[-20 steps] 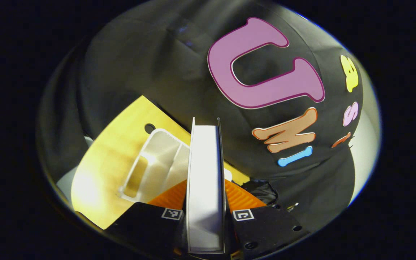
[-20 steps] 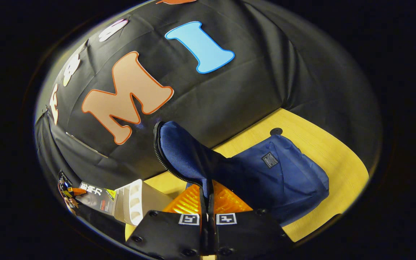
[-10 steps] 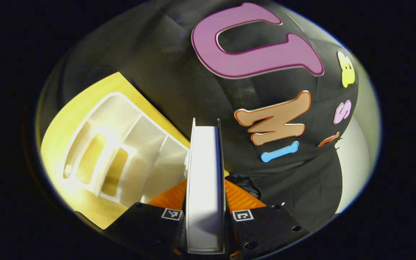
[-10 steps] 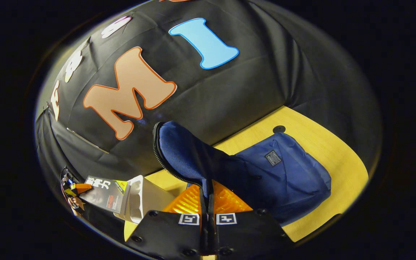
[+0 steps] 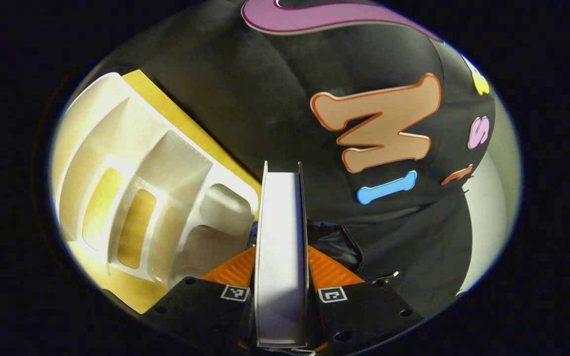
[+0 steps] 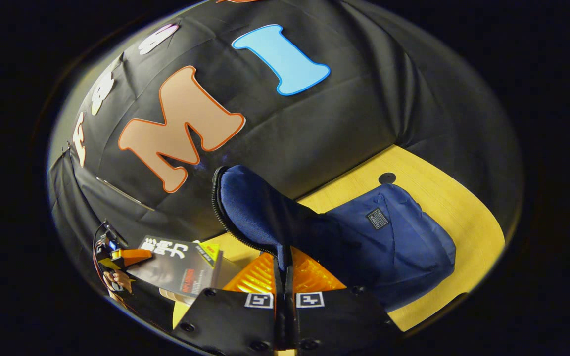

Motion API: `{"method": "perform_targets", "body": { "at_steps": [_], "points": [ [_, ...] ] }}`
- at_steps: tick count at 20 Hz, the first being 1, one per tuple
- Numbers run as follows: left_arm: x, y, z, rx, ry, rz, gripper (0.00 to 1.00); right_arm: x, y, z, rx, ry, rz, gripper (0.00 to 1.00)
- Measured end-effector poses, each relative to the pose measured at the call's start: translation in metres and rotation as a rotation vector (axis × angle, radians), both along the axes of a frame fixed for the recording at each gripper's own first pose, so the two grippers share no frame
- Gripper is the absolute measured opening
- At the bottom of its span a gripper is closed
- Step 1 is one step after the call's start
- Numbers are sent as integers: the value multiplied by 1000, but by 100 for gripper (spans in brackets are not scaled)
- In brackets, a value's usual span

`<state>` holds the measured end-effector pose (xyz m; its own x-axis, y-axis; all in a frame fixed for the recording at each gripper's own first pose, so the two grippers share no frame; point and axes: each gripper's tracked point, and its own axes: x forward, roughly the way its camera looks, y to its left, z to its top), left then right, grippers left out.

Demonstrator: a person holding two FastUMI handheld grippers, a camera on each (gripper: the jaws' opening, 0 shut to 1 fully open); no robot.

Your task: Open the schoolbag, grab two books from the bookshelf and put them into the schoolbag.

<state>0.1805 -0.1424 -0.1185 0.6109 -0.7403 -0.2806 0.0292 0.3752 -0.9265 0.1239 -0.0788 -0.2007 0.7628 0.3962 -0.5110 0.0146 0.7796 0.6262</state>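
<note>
- Black cloth wall (image 6: 344, 123) hangs behind a yellow wooden table (image 6: 443, 202) in my right gripper view.
- The blue schoolbag (image 6: 389, 242) lies on the table, toward the right.
- My right gripper (image 6: 285, 277) is clamped on the schoolbag's zipper-edged flap (image 6: 250, 207), which stands raised toward the wall.
- The white bookshelf (image 5: 136, 188) sits at the left of my left gripper view, on the table.
- My left gripper (image 5: 281, 257) pinches a book (image 5: 281, 237) edge-on between both fingers; the right gripper view shows that book's dark cover at the near left.
</note>
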Motion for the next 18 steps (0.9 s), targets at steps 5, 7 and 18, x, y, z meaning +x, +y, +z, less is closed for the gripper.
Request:
{"method": "perform_targets", "body": {
  "at_steps": [5, 7, 18],
  "points": [
    [3, -64, -12, 18, 15, -54, 39, 2, -3, 3, 22, -12, 9, 3],
    [6, -89, -16, 19, 20, -73, 38, 3, -5, 3, 30, -15, 11, 3],
    [-1, -213, -58, 40, 67, -203, 36, 9, -6, 10, 39, -52, 41, 3]
  ]
}}
